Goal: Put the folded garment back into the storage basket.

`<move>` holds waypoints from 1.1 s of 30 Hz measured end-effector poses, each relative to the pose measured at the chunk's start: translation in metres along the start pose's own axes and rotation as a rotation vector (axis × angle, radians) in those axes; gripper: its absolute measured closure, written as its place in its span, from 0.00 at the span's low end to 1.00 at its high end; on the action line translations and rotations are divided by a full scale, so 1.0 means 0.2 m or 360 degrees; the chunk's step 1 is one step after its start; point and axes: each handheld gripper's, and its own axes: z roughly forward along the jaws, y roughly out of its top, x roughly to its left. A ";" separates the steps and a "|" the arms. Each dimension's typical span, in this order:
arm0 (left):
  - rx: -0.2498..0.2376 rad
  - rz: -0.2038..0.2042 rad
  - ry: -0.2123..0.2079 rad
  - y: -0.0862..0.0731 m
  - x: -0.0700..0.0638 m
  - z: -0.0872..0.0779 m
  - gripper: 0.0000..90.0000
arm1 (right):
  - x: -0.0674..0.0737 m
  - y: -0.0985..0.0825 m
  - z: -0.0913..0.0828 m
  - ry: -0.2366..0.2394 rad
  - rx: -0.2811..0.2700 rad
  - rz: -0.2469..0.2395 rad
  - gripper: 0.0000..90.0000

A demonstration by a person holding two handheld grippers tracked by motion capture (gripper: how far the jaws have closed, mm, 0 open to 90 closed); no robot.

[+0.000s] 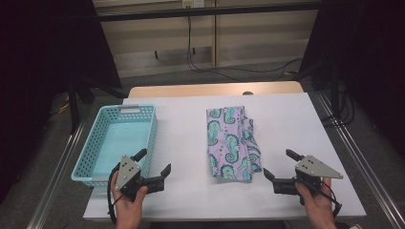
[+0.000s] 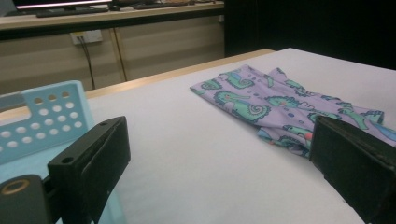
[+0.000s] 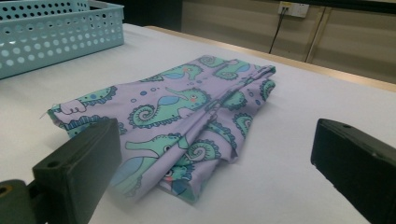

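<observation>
Hands at the bottom of the frame each hold one hand-held gripper, left (image 1: 154,168) and right (image 1: 279,164), both with jaws wide apart and empty. Between them, at centre, lies the folded seahorse cloth (image 1: 232,142) on the white worktop (image 1: 181,143). Left of centre, the blue basket (image 1: 149,138) probably waits to receive it.

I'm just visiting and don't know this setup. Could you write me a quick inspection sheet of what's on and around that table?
Surface: white table top, wooden edge at the far end.
Job's things: folded lilac seahorse-print cloth, lying flat; empty turquoise basket to its left.
Clutter: nothing seen.
Grippers: left gripper beside the basket, jaws open; right gripper near the cloth's corner, jaws open; neither touches anything.
Cables: black cables on the floor beyond the table.
Surroundings: beige wall panels, dark curtains at both sides.
</observation>
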 end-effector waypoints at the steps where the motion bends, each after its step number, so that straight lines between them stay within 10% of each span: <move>1: 0.0000 0.0000 0.0000 0.00 0.00 0.00 0.06 | 0.00 0.00 0.00 0.0000 0.0000 0.0000 0.02; 10: 0.0046 -0.0019 -0.0150 0.02 -0.07 0.10 0.06 | 0.02 0.01 0.03 -0.0001 0.0029 -0.0026 0.03; 14: 0.0109 0.0111 -0.0188 0.02 -0.08 0.14 0.05 | 0.05 0.03 0.04 0.0028 0.0025 -0.0041 0.04; 33: 0.0167 0.0023 -0.0357 0.09 -0.17 0.36 0.05 | 0.13 0.11 0.17 0.0262 0.0209 -0.0055 0.04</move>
